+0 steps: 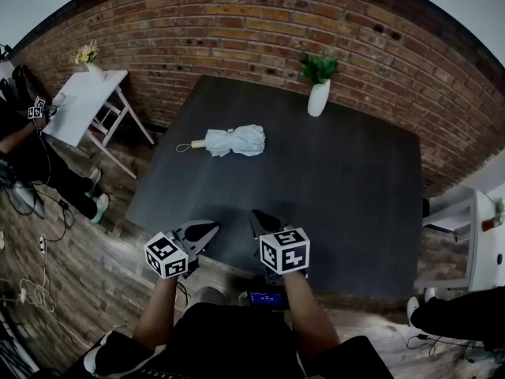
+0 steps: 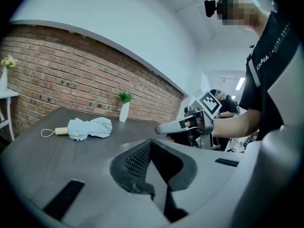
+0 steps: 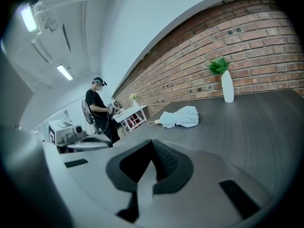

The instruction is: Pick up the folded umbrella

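Brick wall runs behind a dark table. On the table's far half lies the folded umbrella, pale and bunched, with its tan handle and a thin loop pointing to the head view's left. A white vase with green leaves stands near the wall, well apart from the umbrella. A white side table stands off to the left by the wall.

Both grippers hover over the table's near edge, side by side and well short of the umbrella. The left gripper has its jaws together with nothing between them; its own view shows the closed tips aimed past the umbrella. The right gripper also has its jaws pressed together and empty, and in its view the umbrella lies ahead on the table.
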### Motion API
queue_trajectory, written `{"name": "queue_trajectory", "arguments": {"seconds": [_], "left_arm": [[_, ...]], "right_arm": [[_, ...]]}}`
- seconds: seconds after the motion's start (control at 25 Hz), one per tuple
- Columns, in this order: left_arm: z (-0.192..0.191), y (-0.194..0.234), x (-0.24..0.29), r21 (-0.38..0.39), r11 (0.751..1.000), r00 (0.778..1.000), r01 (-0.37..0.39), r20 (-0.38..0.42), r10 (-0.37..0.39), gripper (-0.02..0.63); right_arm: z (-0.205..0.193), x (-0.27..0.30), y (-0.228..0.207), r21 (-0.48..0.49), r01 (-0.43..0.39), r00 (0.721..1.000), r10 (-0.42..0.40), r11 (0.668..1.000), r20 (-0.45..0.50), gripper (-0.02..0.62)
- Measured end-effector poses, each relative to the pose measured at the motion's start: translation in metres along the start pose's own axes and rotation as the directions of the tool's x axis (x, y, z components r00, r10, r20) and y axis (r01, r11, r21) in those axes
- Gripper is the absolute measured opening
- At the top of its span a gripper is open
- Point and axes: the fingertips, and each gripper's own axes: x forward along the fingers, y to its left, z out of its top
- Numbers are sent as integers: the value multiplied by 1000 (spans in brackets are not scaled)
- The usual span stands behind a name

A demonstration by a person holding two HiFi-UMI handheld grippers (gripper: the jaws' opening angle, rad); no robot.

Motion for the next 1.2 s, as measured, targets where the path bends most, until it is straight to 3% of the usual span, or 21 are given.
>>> {"name": "queue_trajectory", "arguments": {"seconds": [0.16, 0.56, 1.2], "left_arm": [[1, 12, 5, -17, 1000, 1000, 11, -2, -11, 3], [23, 46, 17, 35, 994, 995, 102, -26, -101, 3], [32, 67, 25, 52, 994, 995, 98, -40, -96, 3]], "right_arm": [[1, 10, -4, 10, 5, 1000, -5, 1000, -5, 8], [31, 22, -7, 42, 96, 993, -99, 994, 59, 8], [42, 28, -9, 31, 122, 990, -124, 992, 73, 8]]}}
